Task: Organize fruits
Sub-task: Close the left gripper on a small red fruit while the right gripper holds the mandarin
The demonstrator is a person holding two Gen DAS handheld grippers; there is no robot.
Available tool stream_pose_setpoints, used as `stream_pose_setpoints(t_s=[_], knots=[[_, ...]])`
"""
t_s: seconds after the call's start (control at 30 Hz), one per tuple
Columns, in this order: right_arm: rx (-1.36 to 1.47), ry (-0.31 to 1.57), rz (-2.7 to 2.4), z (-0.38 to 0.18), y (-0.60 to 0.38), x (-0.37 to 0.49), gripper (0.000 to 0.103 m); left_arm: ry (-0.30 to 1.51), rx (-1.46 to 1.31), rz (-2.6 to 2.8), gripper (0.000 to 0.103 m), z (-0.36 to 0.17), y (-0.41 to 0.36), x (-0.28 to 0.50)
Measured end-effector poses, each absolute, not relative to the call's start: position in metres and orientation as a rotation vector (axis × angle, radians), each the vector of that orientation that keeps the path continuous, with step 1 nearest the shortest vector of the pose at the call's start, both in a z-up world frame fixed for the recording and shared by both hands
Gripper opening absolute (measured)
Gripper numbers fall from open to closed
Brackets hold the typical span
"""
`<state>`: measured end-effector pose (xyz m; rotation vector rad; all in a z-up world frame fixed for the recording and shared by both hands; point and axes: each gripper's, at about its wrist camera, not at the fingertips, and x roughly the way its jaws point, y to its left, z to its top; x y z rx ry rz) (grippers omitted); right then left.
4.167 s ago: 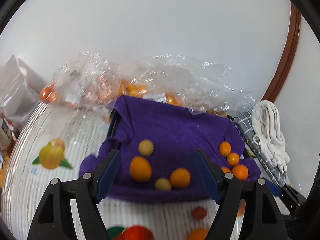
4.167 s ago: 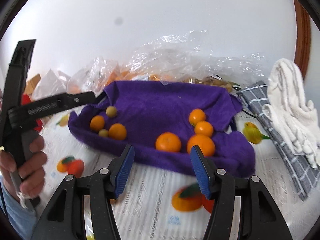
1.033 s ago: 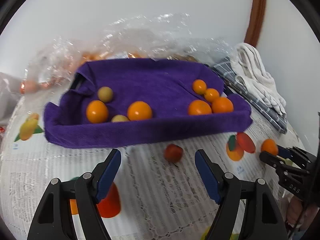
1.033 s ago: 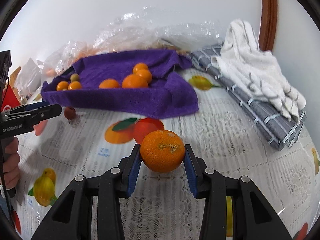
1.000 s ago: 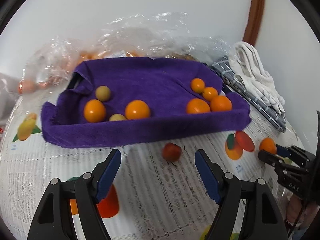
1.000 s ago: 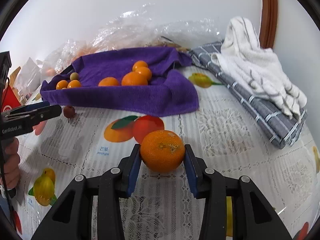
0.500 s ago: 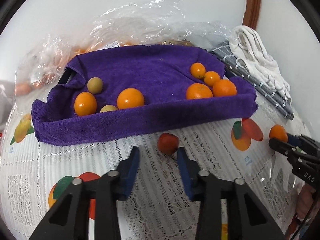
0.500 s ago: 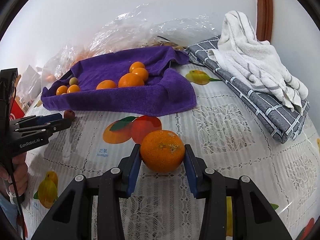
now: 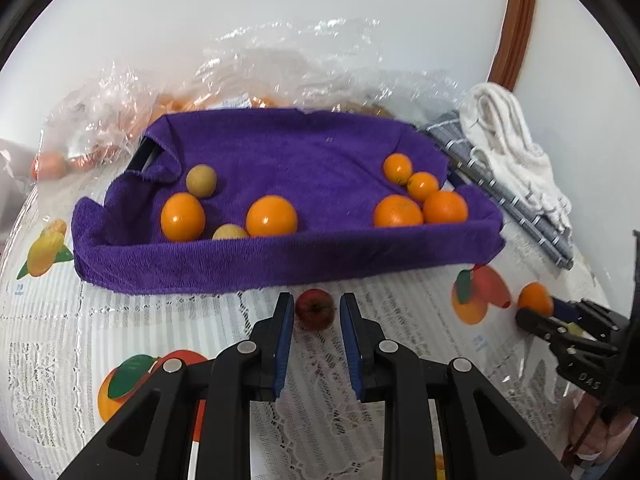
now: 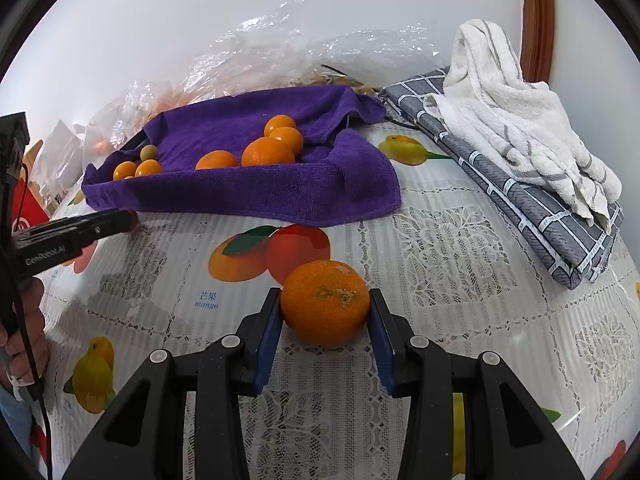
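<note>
A purple towel (image 9: pixel 280 160) lines a tray and holds several oranges and two small tan fruits. In the left wrist view my left gripper (image 9: pixel 316 310) has its blue pads nearly closed around a small red fruit (image 9: pixel 315 309) on the tablecloth just in front of the towel. In the right wrist view my right gripper (image 10: pixel 325 308) is shut on a mandarin orange (image 10: pixel 325 302), held just above the tablecloth. The towel (image 10: pixel 248 184) lies beyond it to the left. The right gripper with its orange (image 9: pixel 535 299) shows at the right of the left view.
Clear plastic bags (image 9: pixel 280 72) with more oranges lie behind the towel against the wall. A folded grey checked cloth (image 10: pixel 520 192) with a white towel (image 10: pixel 516 116) on it lies at the right. The fruit-print lace tablecloth (image 10: pixel 460 248) covers the table.
My left gripper moved forward to the red fruit and closed its fingers from wide open to tight around it. My right gripper kept its hold on the mandarin and shifted slightly.
</note>
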<state>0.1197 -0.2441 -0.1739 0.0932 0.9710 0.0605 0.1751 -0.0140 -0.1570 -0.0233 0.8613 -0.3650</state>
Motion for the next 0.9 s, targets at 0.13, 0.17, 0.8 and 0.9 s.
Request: stream_pose_setpoints(t_s=[0.13, 0.17, 0.8, 0.9], knots=[[0.097, 0.974, 0.064, -0.174, -0.244, 0.120, 0.041, 0.822, -0.047, -0.364, 0.023, -0.150, -0.009, 0.173], [0.096, 0.974, 0.064, -0.174, -0.243, 0.120, 0.041, 0.818, -0.056, -0.359, 0.023, -0.149, -0.007, 0.174], [0.172, 0.946, 0.059, -0.172, -0.253, 0.114, 0.042, 0.915, -0.237, -0.393, 0.046, -0.165, 0.022, 0.189], [0.193, 0.936, 0.071, -0.171, -0.256, 0.113, 0.042, 0.904, -0.181, -0.404, 0.048, -0.163, 0.011, 0.186]])
